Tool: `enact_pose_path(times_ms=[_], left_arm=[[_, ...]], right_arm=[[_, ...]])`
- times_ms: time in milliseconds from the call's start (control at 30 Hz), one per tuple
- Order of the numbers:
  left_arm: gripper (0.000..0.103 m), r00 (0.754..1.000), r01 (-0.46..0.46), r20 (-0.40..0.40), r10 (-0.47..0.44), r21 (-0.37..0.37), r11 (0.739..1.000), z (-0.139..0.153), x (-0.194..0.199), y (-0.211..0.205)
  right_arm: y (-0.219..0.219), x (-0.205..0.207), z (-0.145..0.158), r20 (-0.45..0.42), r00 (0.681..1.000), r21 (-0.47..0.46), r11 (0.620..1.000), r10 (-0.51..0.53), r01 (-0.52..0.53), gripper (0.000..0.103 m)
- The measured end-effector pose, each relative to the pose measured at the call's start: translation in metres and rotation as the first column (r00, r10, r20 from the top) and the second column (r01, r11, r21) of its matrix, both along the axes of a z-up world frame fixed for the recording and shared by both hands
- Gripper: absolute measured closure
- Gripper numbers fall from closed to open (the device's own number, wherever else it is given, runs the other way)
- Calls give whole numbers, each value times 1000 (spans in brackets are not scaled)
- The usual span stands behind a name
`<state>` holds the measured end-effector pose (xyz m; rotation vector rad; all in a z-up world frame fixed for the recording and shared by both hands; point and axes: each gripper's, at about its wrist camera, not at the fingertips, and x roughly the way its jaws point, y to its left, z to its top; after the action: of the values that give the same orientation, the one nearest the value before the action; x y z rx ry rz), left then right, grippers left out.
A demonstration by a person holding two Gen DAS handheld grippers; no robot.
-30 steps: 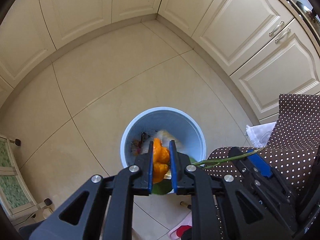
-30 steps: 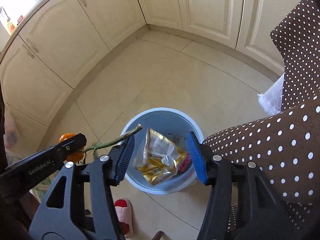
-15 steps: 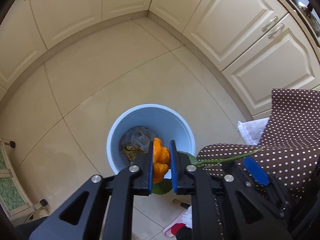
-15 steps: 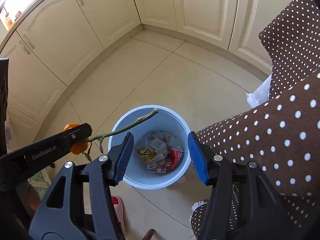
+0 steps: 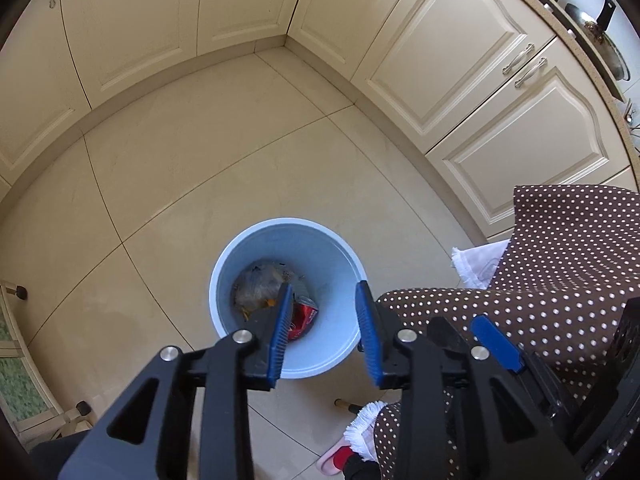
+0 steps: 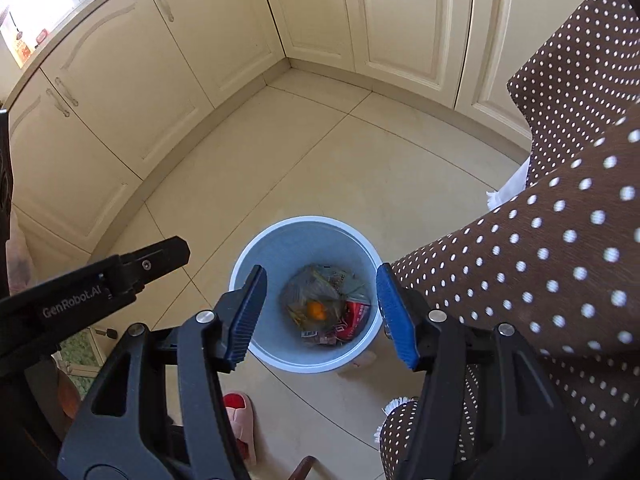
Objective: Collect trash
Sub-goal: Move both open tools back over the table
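A light blue trash bin (image 5: pixel 340 340) stands on the tiled floor below both grippers; it also shows in the right wrist view (image 6: pixel 280 248). Inside lie wrappers, a red packet (image 6: pixel 354 318) and an orange fruit piece (image 6: pixel 316 310) on a clear bag. My left gripper (image 5: pixel 325 330) is open and empty above the bin. My right gripper (image 6: pixel 320 312) is open and empty above the bin too. The left gripper's finger (image 6: pixel 152 260) shows at the left of the right wrist view.
A brown polka-dot tablecloth (image 5: pixel 560 264) hangs over the table edge at the right, also in the right wrist view (image 6: pixel 560 240). Cream cabinets (image 5: pixel 460 72) line the walls. A pink slipper (image 6: pixel 240 420) lies on the floor near the bin.
My left gripper opened and let go of the orange fruit with its green stem, which now lies in the bin. Both grippers rose a little; the right stayed open.
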<state>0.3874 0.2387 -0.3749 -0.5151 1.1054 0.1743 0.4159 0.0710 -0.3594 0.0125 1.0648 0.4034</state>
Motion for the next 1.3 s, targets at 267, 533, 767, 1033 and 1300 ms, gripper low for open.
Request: enact_pose_path(times_ms=[267,533,767,1033,1300], left_arm=[[71,998,-8,58,7,10,1000,39,-32,3],[70,981,-6,192,-4,51,999,114,-77,-7],[62,945,45,316,-79,113,993,189,-104,-49],[58,881,202,394,-264,190,961,254,-97,-151],[55,814,375,377,-441,238,896,265,-69,-271]], right_arm=[[-4,-24,48,75,997,13,1000,15,-16,45],[-15,-64,125,206,978,55,998,26,-38,45],[-66,-105,212,361,932,113,994,-37,-4,42],[-199,-123,264,440,860,175,964,-260,202,41],[-362,-115,258,366,737,196,821,-568,536,38]])
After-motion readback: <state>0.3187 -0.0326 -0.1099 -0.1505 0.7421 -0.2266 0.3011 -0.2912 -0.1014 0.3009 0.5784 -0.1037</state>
